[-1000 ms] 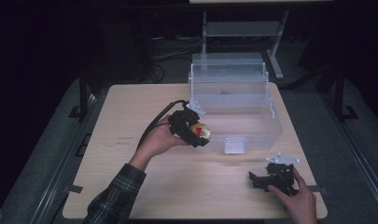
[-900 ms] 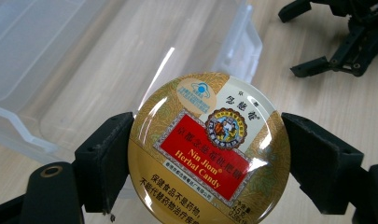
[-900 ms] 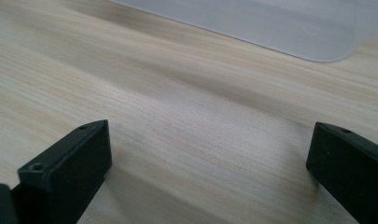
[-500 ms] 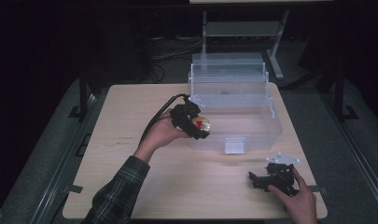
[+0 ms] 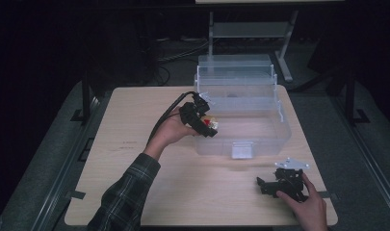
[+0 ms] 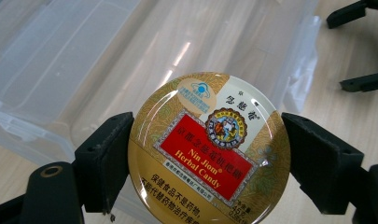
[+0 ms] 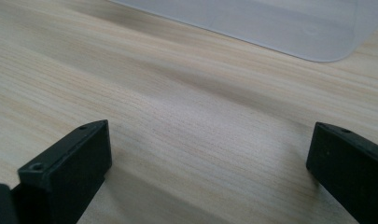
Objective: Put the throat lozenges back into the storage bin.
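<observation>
A round gold candy tin (image 6: 205, 151) with a red label reading "Nin Jiom Herbal Candy" is clamped between the two black jaws of my left gripper (image 6: 205, 158). In the high view the left gripper (image 5: 208, 126) holds the tin (image 5: 210, 122) in the air at the left wall of a clear plastic bin (image 5: 279, 126), over its rim. My right gripper (image 5: 264, 185) rests low on the wooden table (image 5: 135, 144) at the front right, jaws wide open. The right gripper (image 7: 205, 163) has only bare wood between its jaws.
The bin's clear hinged lid (image 5: 236, 72) stands open behind it. A white latch (image 5: 242, 150) sits on the bin's front wall. The bin's corner (image 7: 317, 32) lies just ahead of the right gripper. The other gripper's jaw tips (image 6: 364, 81) show beyond the bin.
My left gripper has carried the candy tin rightward and slightly up, from over the table to the bin's left wall. The right gripper has stayed put.
</observation>
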The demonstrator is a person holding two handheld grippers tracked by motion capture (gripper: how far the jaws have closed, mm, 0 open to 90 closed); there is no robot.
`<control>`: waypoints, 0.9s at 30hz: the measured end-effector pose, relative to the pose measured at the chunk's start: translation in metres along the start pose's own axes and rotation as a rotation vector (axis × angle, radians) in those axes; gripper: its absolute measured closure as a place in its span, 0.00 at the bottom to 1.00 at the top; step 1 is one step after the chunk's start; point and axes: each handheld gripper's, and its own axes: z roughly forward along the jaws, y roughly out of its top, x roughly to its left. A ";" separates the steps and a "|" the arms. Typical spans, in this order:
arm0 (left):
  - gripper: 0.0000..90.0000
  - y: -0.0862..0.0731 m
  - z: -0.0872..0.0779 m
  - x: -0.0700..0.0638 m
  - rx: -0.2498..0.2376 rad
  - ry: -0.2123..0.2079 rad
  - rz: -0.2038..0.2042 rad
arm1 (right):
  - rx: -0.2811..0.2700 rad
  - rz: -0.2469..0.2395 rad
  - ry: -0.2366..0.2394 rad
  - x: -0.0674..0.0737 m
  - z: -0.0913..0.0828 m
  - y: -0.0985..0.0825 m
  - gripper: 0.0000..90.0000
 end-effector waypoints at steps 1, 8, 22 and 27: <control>0.22 0.001 0.001 0.001 -0.003 0.002 -0.007 | 0.000 0.000 0.000 0.000 0.000 0.000 0.00; 0.22 0.002 0.009 0.008 0.010 0.001 -0.025 | -0.001 0.000 0.001 0.000 0.000 0.000 0.00; 0.21 0.001 0.017 0.011 0.015 -0.004 -0.026 | 0.000 0.002 0.000 0.000 0.000 0.000 0.00; 0.21 0.000 0.021 0.012 0.014 -0.010 -0.033 | 0.000 0.003 0.001 0.000 0.000 0.000 0.00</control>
